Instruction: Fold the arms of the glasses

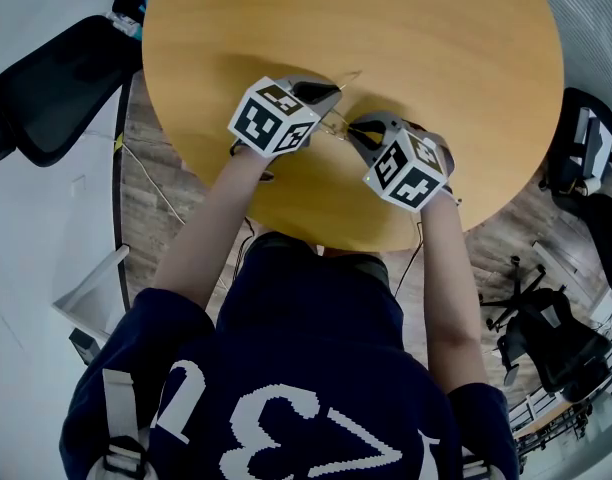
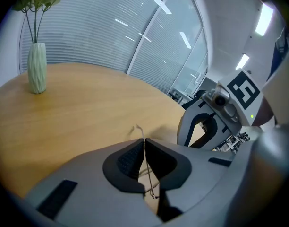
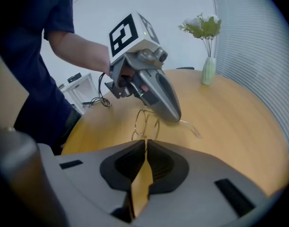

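Right claw (image 3: 145, 143), jaws together, points at glasses (image 3: 140, 122) beneath left claw (image 3: 174, 117).

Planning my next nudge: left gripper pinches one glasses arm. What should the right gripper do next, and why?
Probably ease the right gripper forward so its shut jaws push the glasses frame toward the arm that the left gripper clamps; its tips sit just short of the lenses.

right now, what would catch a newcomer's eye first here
Two grippers with black-and-white marker cubes, the left gripper and the right gripper, meet over the near side of the round wooden table. Between them are thin wire glasses, one arm pinched in the left gripper's jaws. A pale vase stands at the far edge.
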`<action>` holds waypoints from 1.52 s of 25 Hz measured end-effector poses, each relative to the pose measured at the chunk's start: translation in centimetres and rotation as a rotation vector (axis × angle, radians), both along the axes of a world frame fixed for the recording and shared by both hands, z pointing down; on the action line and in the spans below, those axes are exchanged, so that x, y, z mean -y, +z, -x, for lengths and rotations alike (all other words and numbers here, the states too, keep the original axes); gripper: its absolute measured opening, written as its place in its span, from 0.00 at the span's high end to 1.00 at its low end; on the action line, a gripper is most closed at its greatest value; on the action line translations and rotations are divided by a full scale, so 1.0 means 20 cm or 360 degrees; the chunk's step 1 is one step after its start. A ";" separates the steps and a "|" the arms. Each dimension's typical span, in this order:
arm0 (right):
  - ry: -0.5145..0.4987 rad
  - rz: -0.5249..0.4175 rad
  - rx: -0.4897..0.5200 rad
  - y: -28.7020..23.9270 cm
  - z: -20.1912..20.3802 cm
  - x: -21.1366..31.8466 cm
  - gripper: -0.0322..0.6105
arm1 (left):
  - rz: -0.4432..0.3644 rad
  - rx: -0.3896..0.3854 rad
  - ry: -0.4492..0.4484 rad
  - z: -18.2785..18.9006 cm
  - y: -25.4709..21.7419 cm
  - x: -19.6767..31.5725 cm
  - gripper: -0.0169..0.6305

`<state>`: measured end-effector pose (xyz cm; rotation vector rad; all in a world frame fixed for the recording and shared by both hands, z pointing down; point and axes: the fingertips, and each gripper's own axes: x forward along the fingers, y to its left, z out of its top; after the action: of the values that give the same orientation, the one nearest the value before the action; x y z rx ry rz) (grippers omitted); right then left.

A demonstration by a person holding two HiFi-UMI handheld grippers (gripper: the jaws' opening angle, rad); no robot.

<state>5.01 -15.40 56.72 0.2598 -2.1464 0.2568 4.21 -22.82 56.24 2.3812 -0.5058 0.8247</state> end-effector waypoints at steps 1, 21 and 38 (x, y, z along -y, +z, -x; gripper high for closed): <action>-0.0060 0.0028 0.0001 0.00 0.01 -0.02 0.90 | 0.0017 -0.0004 0.0019 0.00 0.00 -0.01 0.94; -0.0042 -0.0189 -0.0103 0.08 -0.15 0.26 0.79 | 0.0227 -0.0041 0.0257 -0.07 0.04 -0.17 0.94; -0.0027 -0.0245 -0.0147 0.10 -0.17 0.25 0.90 | 0.0303 -0.0104 -0.0094 0.32 -0.06 -0.34 0.94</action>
<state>8.38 -20.34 58.72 0.3350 -2.0782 0.0684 -2.27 -15.95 55.08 2.2005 -0.4483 0.7320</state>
